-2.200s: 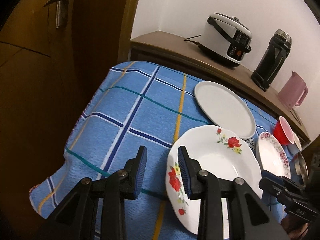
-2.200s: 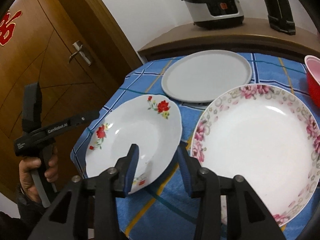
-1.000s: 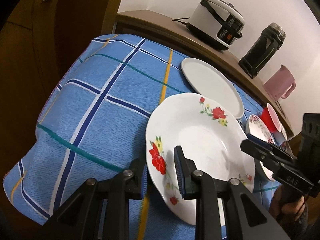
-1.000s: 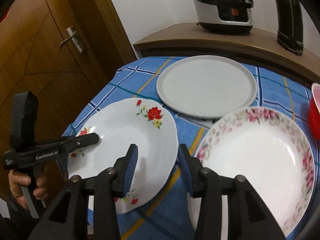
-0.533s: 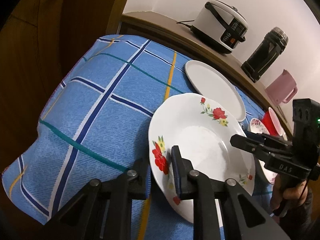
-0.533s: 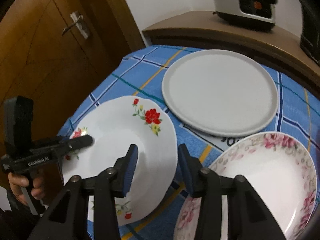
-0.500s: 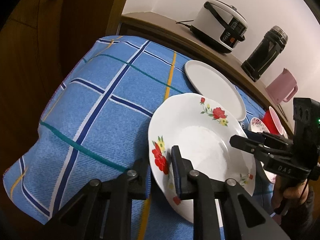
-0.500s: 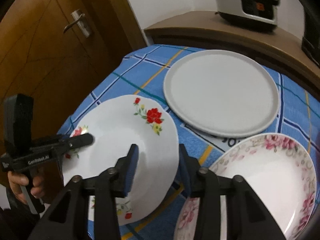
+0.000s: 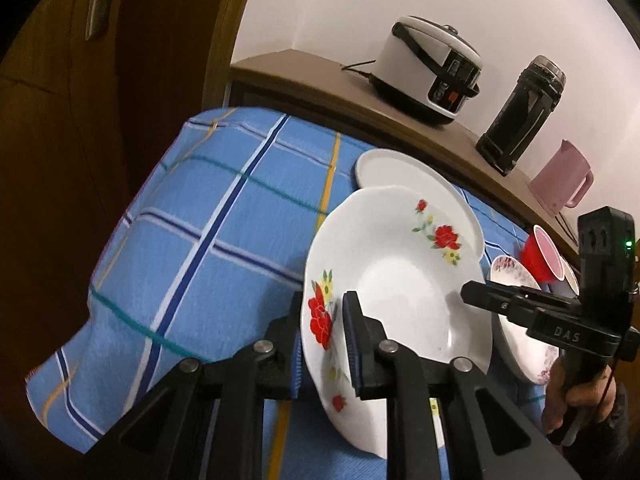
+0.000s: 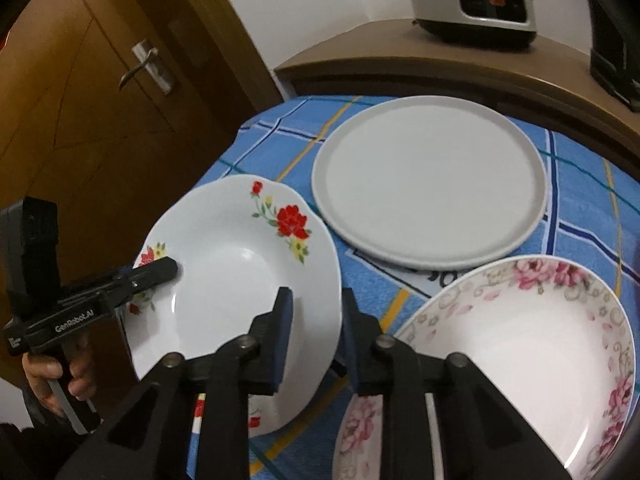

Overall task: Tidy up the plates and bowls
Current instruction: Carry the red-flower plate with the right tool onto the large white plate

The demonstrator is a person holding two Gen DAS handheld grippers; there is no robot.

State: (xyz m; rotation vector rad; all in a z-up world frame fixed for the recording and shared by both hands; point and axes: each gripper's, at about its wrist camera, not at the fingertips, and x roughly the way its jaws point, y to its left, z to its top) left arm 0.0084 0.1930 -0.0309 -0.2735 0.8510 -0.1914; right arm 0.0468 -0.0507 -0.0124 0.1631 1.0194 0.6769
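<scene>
A white deep plate with red flowers (image 9: 400, 280) is held off the blue checked tablecloth (image 9: 224, 240), tilted. My left gripper (image 9: 322, 326) is shut on its left rim. My right gripper (image 10: 316, 312) straddles its right rim (image 10: 240, 272), its jaws close to the rim on both sides. A plain white flat plate (image 10: 428, 184) lies behind it on the cloth. A pink-flowered deep plate (image 10: 516, 344) lies to the right.
A rice cooker (image 9: 432, 72), a black flask (image 9: 520, 112) and a pink jug (image 9: 560, 184) stand on the wooden counter behind. A red cup (image 9: 542, 256) stands at the table's right. A wooden door (image 10: 100, 100) is to the left.
The red-flowered plate has risen off the cloth and tilted, held at both rims. The left gripper's jaws have closed tighter on its rim.
</scene>
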